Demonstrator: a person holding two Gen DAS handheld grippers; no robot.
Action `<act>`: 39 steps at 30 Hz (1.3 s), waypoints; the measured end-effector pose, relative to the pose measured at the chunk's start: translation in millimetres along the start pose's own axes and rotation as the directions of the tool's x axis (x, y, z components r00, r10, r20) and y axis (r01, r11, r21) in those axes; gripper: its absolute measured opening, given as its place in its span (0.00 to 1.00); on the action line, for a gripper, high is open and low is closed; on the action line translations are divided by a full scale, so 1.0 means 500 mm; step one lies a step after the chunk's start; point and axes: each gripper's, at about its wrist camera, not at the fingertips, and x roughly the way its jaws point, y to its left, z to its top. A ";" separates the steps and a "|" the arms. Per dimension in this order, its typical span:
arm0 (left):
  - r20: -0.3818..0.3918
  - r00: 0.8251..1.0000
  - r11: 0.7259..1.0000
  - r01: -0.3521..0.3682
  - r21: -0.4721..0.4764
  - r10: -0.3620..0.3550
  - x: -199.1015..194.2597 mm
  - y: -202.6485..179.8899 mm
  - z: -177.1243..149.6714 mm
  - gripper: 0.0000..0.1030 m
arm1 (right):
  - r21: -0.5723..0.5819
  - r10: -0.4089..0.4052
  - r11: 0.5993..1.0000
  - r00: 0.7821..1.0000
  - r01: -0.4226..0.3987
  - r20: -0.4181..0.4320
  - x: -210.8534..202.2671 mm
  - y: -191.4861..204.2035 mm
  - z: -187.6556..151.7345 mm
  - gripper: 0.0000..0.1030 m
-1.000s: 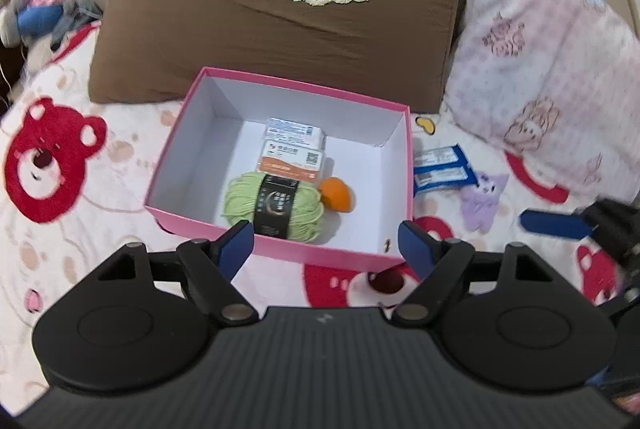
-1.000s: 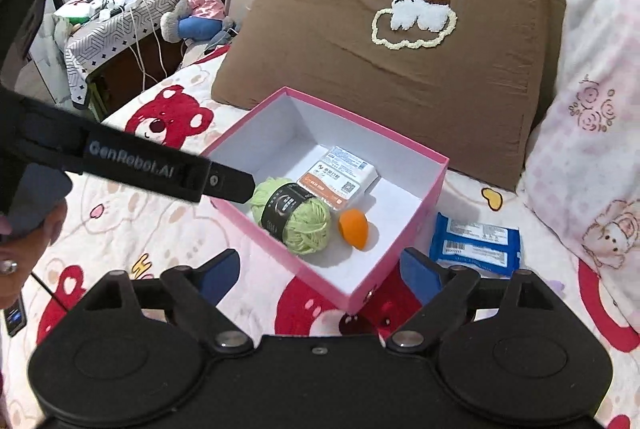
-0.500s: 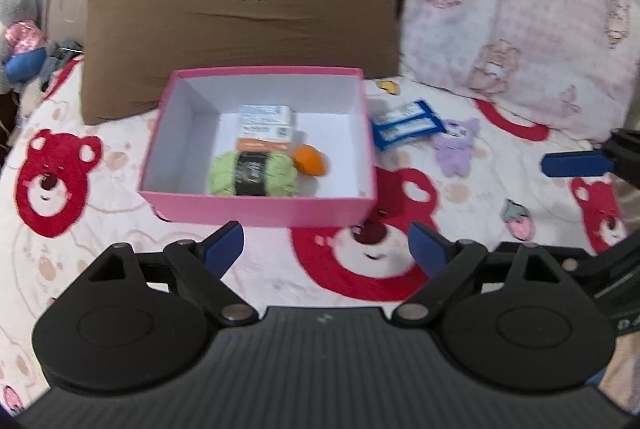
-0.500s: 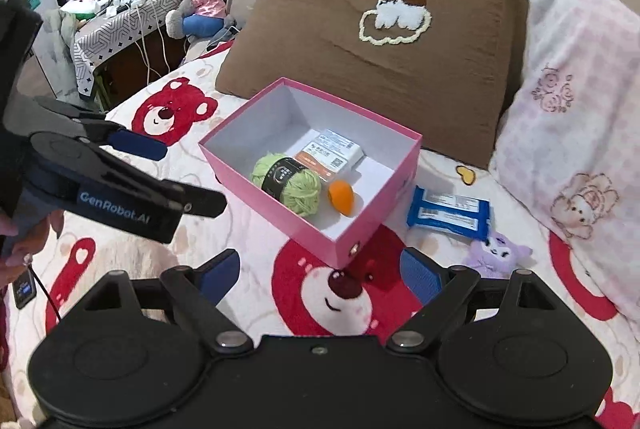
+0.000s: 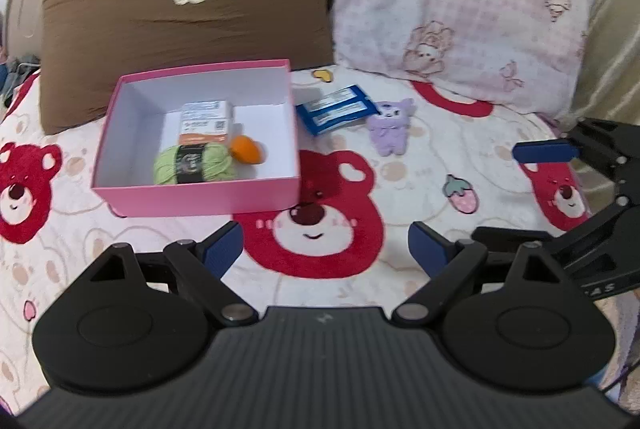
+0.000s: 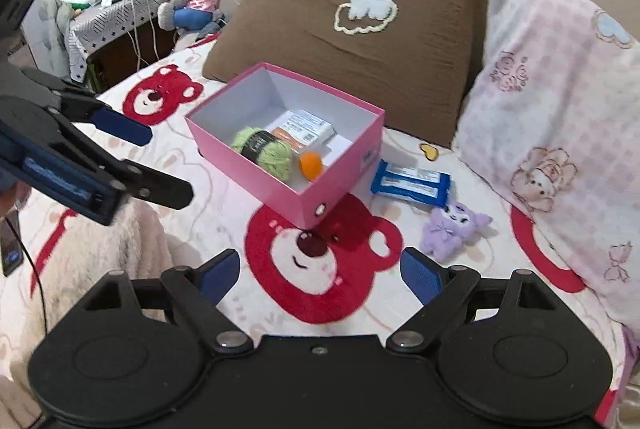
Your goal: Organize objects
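A pink box [image 5: 192, 195] [image 6: 256, 173] sits on the bed. It holds a green yarn ball [image 5: 195, 163] [image 6: 264, 151], a small carton [image 5: 205, 121] [image 6: 306, 131] and an orange ball [image 5: 247, 150] [image 6: 311, 166]. A blue packet [image 5: 335, 108] [image 6: 411, 183] and a purple plush toy [image 5: 390, 127] [image 6: 454, 229] lie on the bedspread right of the box. My left gripper [image 5: 324, 249] is open and empty, well short of the box. My right gripper [image 6: 320, 275] is open and empty, short of the box and plush.
A brown pillow [image 5: 184, 9] and a pink pillow [image 5: 460, 9] lean on the headboard behind the box. A side table with soft toys [image 6: 120, 5] stands left of the bed. The bedspread [image 5: 312, 237] has red bear prints.
Both grippers have pulled back from the box and stayed open. The left view has swung right, bringing the packet, plush toy and pink pillow into view.
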 end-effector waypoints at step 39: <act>-0.065 0.977 0.977 0.197 -0.085 -0.202 0.423 -0.105 0.148 0.83 | 0.214 -0.148 0.969 0.985 0.126 0.091 0.262 -0.226 -0.074 0.87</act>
